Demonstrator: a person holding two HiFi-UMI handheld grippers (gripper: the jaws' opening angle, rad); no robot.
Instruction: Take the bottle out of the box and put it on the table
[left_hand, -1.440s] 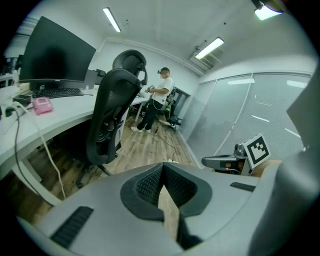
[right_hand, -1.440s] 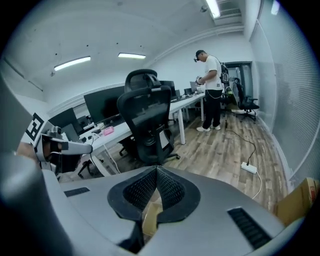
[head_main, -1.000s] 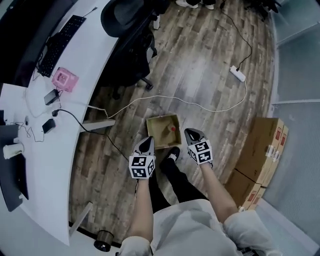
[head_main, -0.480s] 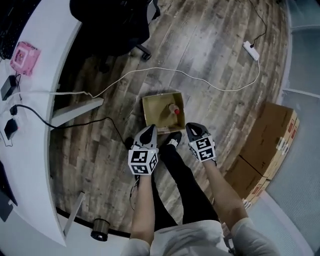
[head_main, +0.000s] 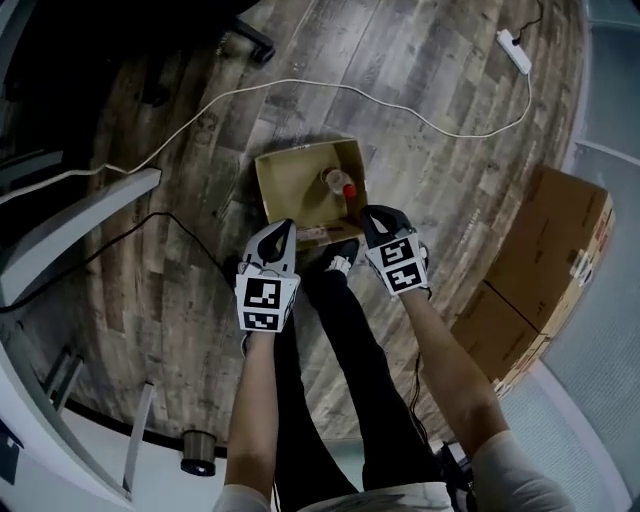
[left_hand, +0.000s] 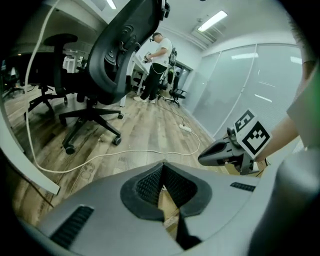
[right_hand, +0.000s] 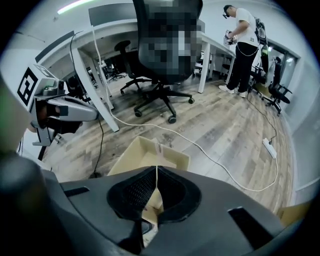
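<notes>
- the left gripper (head_main: 284, 228) is clenched on nothing. its dark, mesh-textured pads meet at the tips, and it hangs over the box's near left corner.
- the right gripper (head_main: 369, 213) is clamped empty too. it is poised over the box's near right corner, near the bottle but apart from it.
- the bottle (head_main: 339, 183) lies on its side inside the box, along the wall on the person's right. it is small and rounded, with a pale body and a red cap.
- the box (head_main: 292, 188) is shallow, open-topped tan cardboard.
- it stands on a floor (head_main: 200, 290) of grey-brown wood-grain planks, where a thin white cable (head_main: 290, 81) curves past its far side.
- as i judge it, nothing is done yet. reaching in, gripping, lifting and carrying the bottle to the smooth white worktop (head_main: 40, 440) all remain.
</notes>
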